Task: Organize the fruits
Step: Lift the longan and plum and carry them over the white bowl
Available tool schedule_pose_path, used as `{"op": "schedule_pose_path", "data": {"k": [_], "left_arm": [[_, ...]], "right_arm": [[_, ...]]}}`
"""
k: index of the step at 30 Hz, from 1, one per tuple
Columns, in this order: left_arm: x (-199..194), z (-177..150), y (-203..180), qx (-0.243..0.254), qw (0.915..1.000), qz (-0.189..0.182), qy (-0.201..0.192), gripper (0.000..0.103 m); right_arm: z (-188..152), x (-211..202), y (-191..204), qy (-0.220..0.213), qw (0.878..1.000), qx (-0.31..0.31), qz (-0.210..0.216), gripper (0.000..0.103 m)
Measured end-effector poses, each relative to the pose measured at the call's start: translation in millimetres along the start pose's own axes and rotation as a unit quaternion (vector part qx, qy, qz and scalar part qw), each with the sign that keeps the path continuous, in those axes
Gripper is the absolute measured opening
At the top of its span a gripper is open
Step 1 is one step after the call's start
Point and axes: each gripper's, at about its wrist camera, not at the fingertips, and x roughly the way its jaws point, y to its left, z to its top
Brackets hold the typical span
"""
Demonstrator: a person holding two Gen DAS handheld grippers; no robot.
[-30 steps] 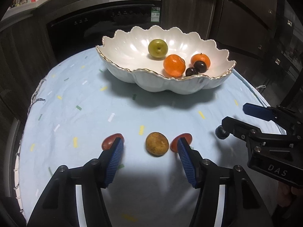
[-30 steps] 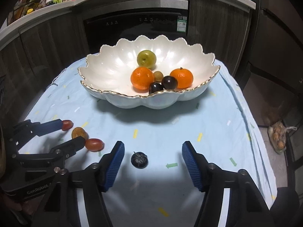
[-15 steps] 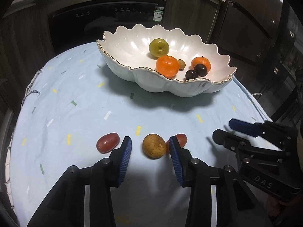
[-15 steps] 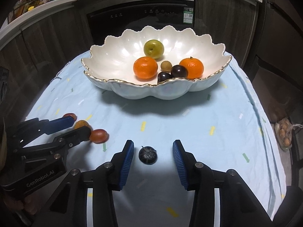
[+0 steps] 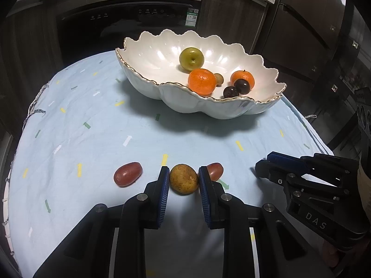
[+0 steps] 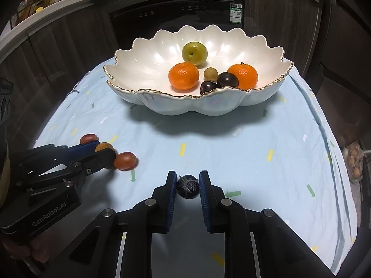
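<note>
My left gripper point(image 5: 183, 178) is shut on a round brown-yellow fruit point(image 5: 183, 182) that rests on the light blue cloth. Two red oval fruits lie beside it, one to the left point(image 5: 127, 174) and one to the right point(image 5: 215, 168). My right gripper point(image 6: 187, 184) is shut on a small dark wrinkled fruit point(image 6: 188, 186) on the cloth. A white scalloped bowl point(image 5: 143, 82) stands farther back and holds a green apple point(image 5: 191, 58), two oranges, two dark plums and a small brown fruit. The bowl also shows in the right wrist view point(image 6: 129, 90).
The table has a light blue cloth point(image 6: 255, 143) with small coloured marks. A dark oven front point(image 6: 176, 11) and cabinets stand behind it. A bag of small fruits point(image 6: 353, 159) lies on the floor at the right. The table edges curve off on both sides.
Both grippers have closed from wide open: the left onto the brown-yellow fruit, the right onto the dark wrinkled fruit. Both have moved slightly forward.
</note>
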Motion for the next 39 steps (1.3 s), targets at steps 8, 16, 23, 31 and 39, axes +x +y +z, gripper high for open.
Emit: {"op": "schedule_pose_path", "data": {"k": [8, 16, 23, 31, 39], "left_arm": [[-3, -1, 1, -0.004, 0.9999, 0.013, 0.002, 0.026], [-14, 1, -2, 0.002, 0.9997, 0.021, -0.009, 0.026], [-23, 7, -4, -0.001, 0.9995, 0.028, -0.018, 0.026], [-39, 20, -3, -0.008, 0.9988, 0.036, -0.033, 0.026], [-52, 34, -4, -0.002, 0.9975, 0.048, -0.052, 0.026]], "right_arm": [[1, -5, 0, -0.008, 1.0, -0.002, 0.002, 0.022], [4, -16, 0, -0.024, 1.0, -0.003, 0.002, 0.022], [9, -30, 3, -0.046, 0.999, -0.009, 0.003, 0.022], [19, -45, 4, -0.065, 0.998, -0.004, 0.003, 0.022], [28, -58, 8, -0.083, 0.996, -0.009, 0.001, 0.022]]}}
